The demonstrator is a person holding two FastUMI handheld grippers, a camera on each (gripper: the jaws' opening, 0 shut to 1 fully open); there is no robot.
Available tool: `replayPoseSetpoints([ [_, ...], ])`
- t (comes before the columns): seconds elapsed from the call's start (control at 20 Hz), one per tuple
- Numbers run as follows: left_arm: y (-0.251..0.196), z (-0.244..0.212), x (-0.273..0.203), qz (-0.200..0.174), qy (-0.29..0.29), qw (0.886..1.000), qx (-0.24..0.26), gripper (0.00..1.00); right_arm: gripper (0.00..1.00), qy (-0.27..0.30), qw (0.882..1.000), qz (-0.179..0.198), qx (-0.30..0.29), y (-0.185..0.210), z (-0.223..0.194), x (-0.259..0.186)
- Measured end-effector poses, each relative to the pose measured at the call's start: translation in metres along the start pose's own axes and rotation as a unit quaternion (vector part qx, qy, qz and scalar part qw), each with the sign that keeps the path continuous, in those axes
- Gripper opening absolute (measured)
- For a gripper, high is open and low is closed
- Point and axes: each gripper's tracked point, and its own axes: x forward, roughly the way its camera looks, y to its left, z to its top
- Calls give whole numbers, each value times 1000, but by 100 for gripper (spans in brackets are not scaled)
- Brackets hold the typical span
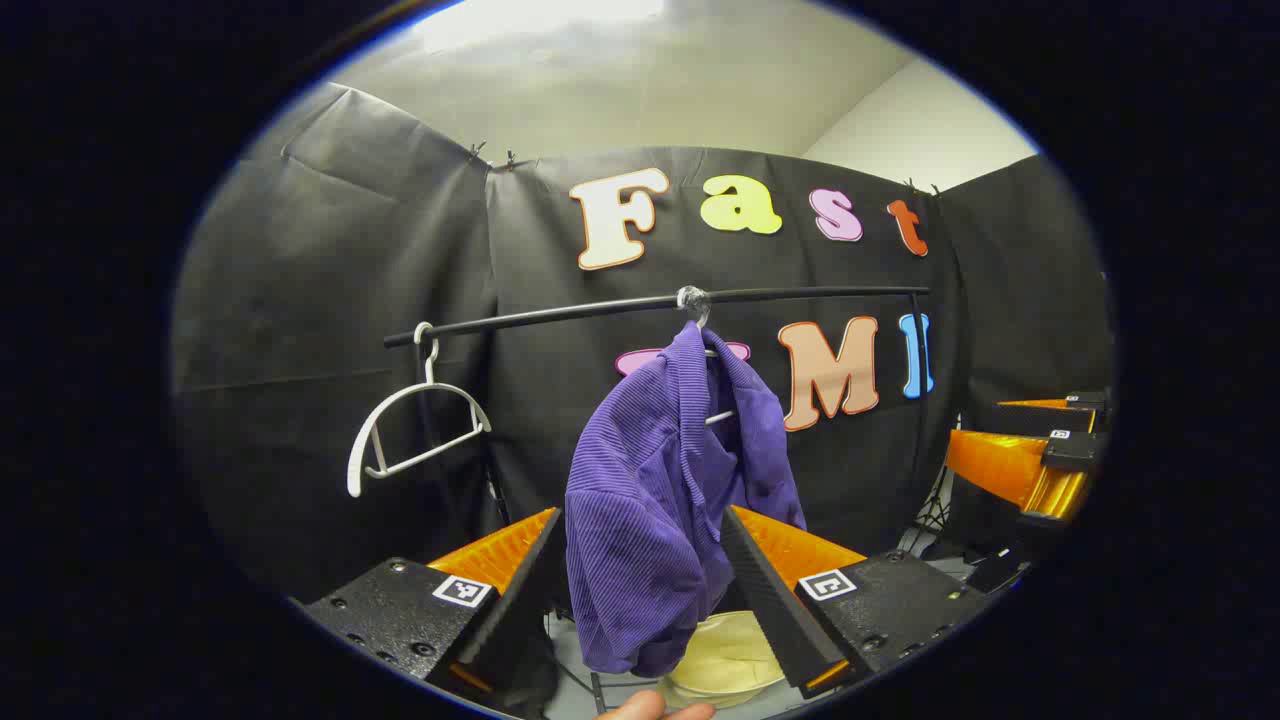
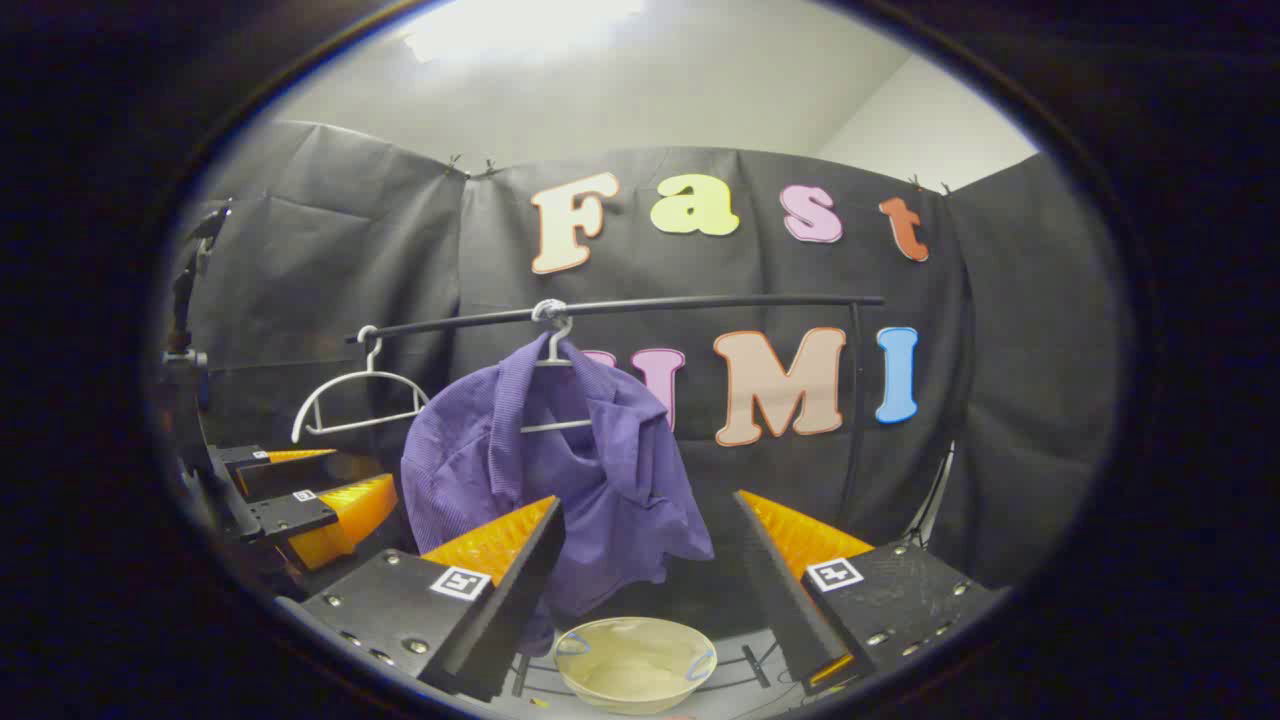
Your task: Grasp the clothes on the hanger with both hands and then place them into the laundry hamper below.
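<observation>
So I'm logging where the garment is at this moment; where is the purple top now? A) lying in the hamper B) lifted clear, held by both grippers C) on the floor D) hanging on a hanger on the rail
D: the purple top drapes from a hanger hooked on the rail, above the hamper; both grippers stand open.

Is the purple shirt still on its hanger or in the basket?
On its hanger. The purple shirt hangs from the rail, above the basket.
</observation>
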Motion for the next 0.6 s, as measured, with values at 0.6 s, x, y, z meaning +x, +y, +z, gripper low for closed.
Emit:
replayPoseSetpoints([
  [0.6, -30, 7, -22, 14, -2, 1000, 8, 99, 97, -1, 1000, 24, 17, -12, 6, -18],
])
